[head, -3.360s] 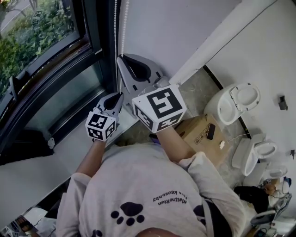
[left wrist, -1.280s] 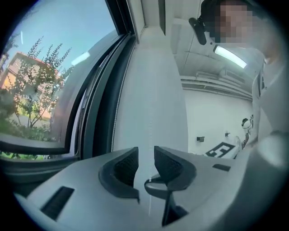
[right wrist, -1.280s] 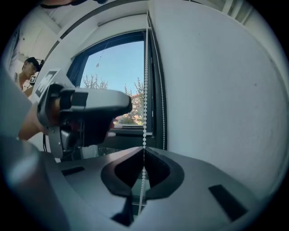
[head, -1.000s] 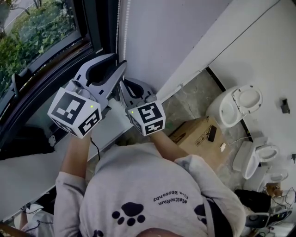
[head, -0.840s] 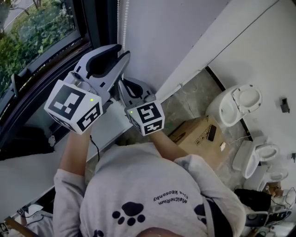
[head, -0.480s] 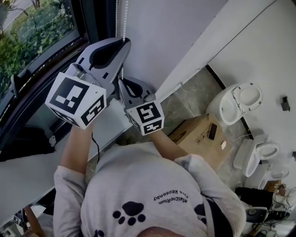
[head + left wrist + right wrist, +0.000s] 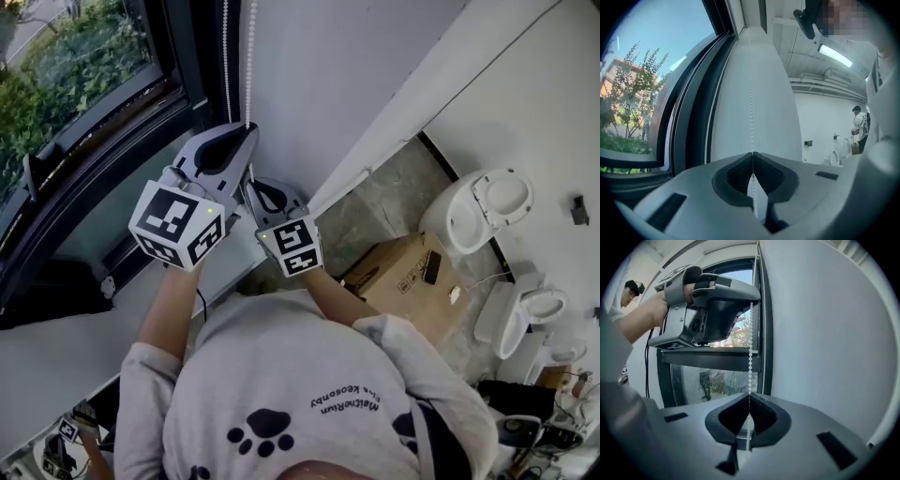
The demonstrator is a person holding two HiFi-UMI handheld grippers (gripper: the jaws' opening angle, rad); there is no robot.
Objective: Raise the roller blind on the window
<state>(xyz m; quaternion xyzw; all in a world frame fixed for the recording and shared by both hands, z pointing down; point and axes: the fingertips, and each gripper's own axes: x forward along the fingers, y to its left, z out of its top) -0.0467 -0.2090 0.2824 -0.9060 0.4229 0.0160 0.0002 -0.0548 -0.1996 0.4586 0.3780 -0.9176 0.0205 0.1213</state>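
A white bead chain point(image 7: 248, 56) hangs beside the dark window frame point(image 7: 202, 56), with a second strand point(image 7: 226, 56) to its left. My left gripper point(image 7: 246, 128) is shut on the chain point(image 7: 751, 93), which runs into its closed tips point(image 7: 752, 153); its jaws have just been closing on it. My right gripper point(image 7: 247, 184) sits just below the left one. It is shut on the same chain point(image 7: 750, 333), which enters its tips point(image 7: 749, 395). The left gripper point(image 7: 717, 301) shows above in the right gripper view. The blind itself is out of view.
A white wall point(image 7: 337, 66) is right of the chain and a white sill point(image 7: 84, 328) lies below the window. Down on the floor are a cardboard box point(image 7: 398, 267) and several white toilets point(image 7: 478, 211). A person point(image 7: 858, 126) stands far off.
The left gripper went from open to shut round the chain. Both grippers have since come down along the window with the chain in them.
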